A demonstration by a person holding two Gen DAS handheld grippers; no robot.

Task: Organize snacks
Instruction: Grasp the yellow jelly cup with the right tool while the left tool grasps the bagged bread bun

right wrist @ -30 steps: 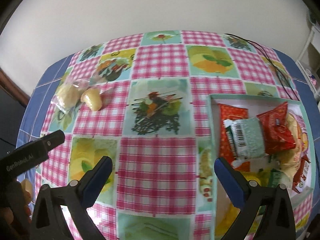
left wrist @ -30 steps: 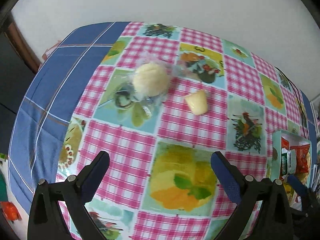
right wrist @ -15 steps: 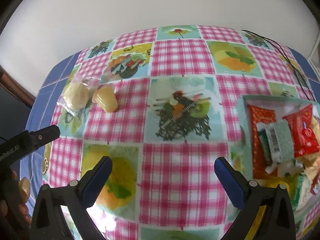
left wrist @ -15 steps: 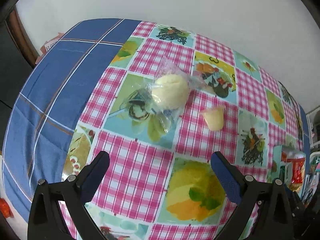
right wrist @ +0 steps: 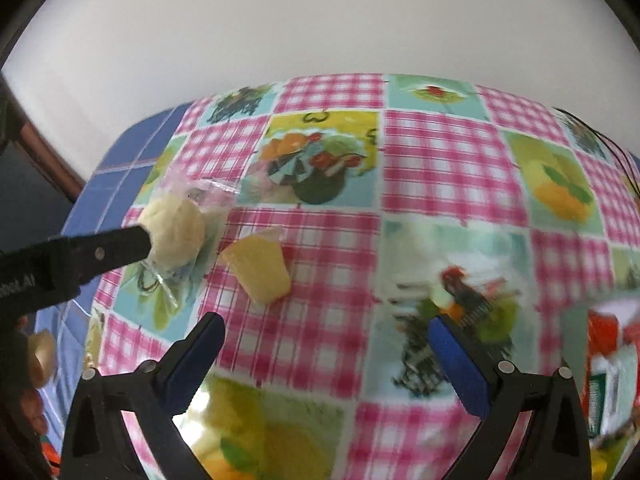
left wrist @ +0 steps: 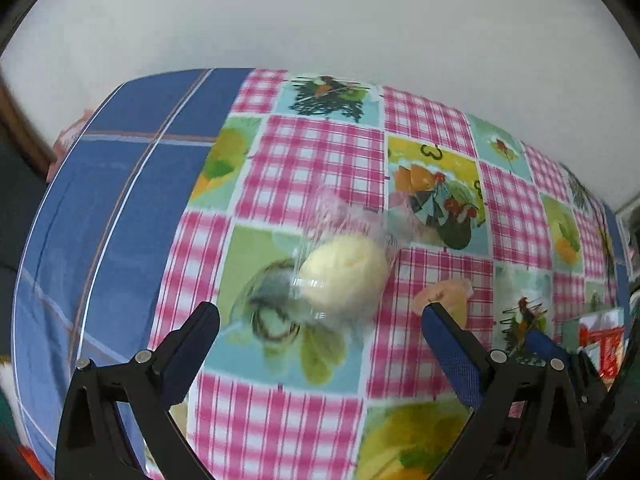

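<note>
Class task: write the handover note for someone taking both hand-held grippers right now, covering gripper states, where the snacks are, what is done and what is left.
Left hand-held gripper: open, empty, lined up just short of the wrapped bun.
Right hand-held gripper: open, empty, hovering over the tablecloth, with the jelly cup ahead to its left.
Bun and jelly cup lie loose on the cloth, side by side.
Done: several packets already sit in the snack box at the right.
Left: grasp the bun and the cup and move both to the box.
</note>
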